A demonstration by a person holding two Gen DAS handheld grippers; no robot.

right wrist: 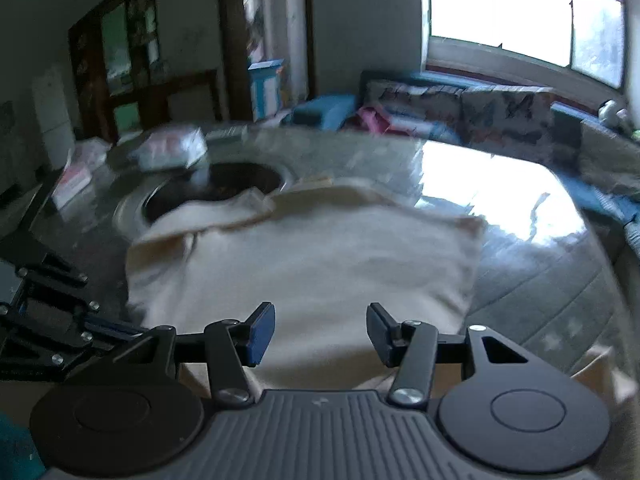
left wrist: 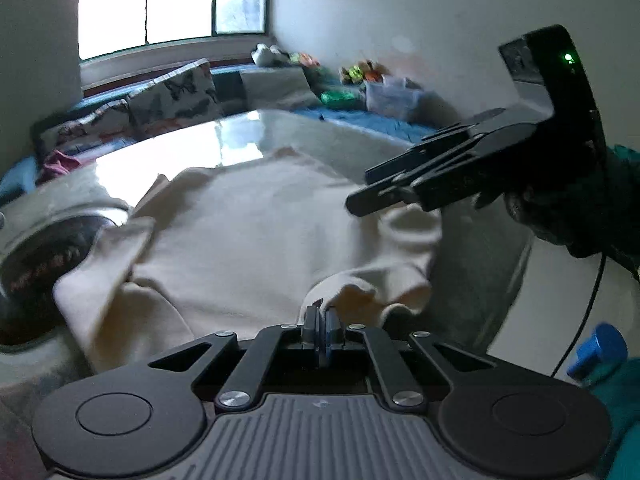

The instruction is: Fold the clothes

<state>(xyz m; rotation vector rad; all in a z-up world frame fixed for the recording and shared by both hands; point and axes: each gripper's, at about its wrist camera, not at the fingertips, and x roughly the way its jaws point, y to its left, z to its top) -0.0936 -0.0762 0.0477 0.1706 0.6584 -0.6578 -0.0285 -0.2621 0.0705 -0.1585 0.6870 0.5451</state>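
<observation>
A cream garment (left wrist: 256,232) lies spread on the glossy grey table (left wrist: 192,148); it also shows in the right wrist view (right wrist: 320,256). My left gripper (left wrist: 322,320) is shut on a raised fold of the garment's near edge. My right gripper (right wrist: 320,330) is open and empty, hovering just above the garment's near part. In the left wrist view the right gripper (left wrist: 360,196) hangs above the garment's right side, held by a dark-gloved hand. The left gripper's black linkage (right wrist: 52,320) shows at the left edge of the right wrist view.
A round dark recess with a metal rim (right wrist: 212,188) is sunk in the table beside the garment, with a wrapped packet (right wrist: 172,152) behind it. A patterned sofa (right wrist: 460,108) with cushions runs under the bright window. A blue object (left wrist: 600,350) is at the lower right.
</observation>
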